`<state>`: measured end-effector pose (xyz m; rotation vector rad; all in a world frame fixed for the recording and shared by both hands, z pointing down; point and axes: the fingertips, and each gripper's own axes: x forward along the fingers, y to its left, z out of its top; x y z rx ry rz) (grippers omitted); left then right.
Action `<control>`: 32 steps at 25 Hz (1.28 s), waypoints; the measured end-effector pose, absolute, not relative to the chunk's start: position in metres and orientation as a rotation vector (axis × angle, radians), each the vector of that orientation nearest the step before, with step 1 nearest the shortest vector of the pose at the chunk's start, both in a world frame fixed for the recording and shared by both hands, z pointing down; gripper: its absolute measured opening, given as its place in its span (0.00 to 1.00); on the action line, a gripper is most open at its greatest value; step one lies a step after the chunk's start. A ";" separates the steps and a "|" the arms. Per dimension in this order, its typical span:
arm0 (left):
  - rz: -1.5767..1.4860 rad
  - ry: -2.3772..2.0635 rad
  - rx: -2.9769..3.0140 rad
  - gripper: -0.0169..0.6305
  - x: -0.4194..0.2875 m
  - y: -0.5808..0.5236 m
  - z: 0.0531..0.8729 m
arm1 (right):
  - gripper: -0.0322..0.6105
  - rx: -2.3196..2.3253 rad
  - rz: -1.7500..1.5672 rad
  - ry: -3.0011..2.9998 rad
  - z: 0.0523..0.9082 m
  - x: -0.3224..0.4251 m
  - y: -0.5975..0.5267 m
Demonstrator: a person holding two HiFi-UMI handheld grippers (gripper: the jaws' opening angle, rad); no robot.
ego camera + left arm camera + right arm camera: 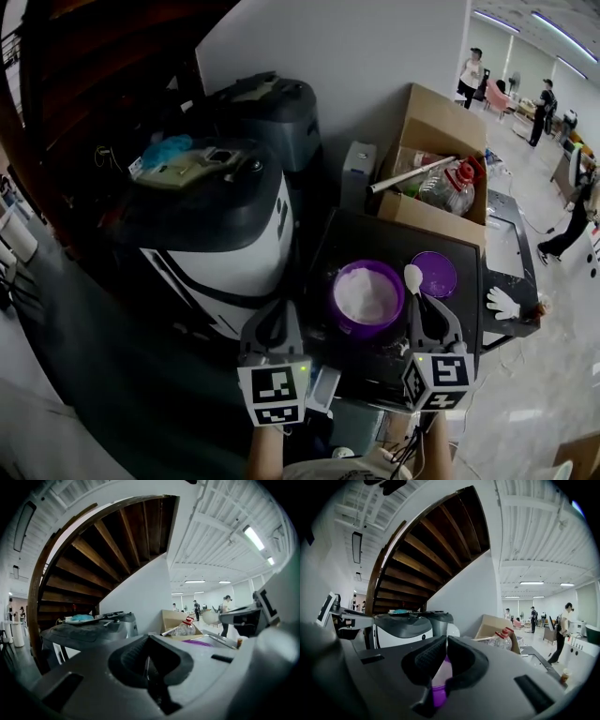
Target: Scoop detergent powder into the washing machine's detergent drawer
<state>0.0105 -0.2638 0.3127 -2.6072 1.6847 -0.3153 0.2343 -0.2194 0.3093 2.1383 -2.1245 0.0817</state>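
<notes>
Right claw (424,302) is clenched on the purple handle of a detergent scoop (413,276); the handle is seen pinched right between the pads in the right gripper view. The scoop's bowl looks white, so it seems to be loaded with powder, and it's held up just beside the right rim of the purple tub (361,330), between the tub and the purple lid (436,274).

The tub is open and filled with white detergent powder (366,293). It's parked on the dark bench (375,234), with the lid laid flat near it on the right.

Left claw (275,309) is closed with nothing gripped: the pads are seen pressed together in the left gripper view. It's held just left of the tub, at the bench's left edge.

The white-and-black washing machine (225,253) is found left of the bench. An open cardboard box (441,127) with a clear plastic bottle (448,190) in it is seen at the far side of the bench, and a white glove (502,303) is lying at the right edge.
</notes>
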 end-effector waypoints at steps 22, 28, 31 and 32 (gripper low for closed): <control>-0.460 1.572 -2.704 0.03 0.025 -0.325 0.349 | 0.08 1.775 0.333 -1.971 0.372 0.228 -0.277; -0.488 1.560 -2.714 0.03 0.026 -0.326 0.354 | 0.08 1.610 0.371 -1.944 0.385 0.217 -0.283; -0.492 1.548 -2.720 0.03 0.029 -0.327 0.355 | 0.08 1.559 0.407 -1.923 0.391 0.217 -0.287; -0.493 1.544 -2.722 0.03 0.029 -0.327 0.355 | 0.08 1.545 0.415 -1.908 0.394 0.218 -0.287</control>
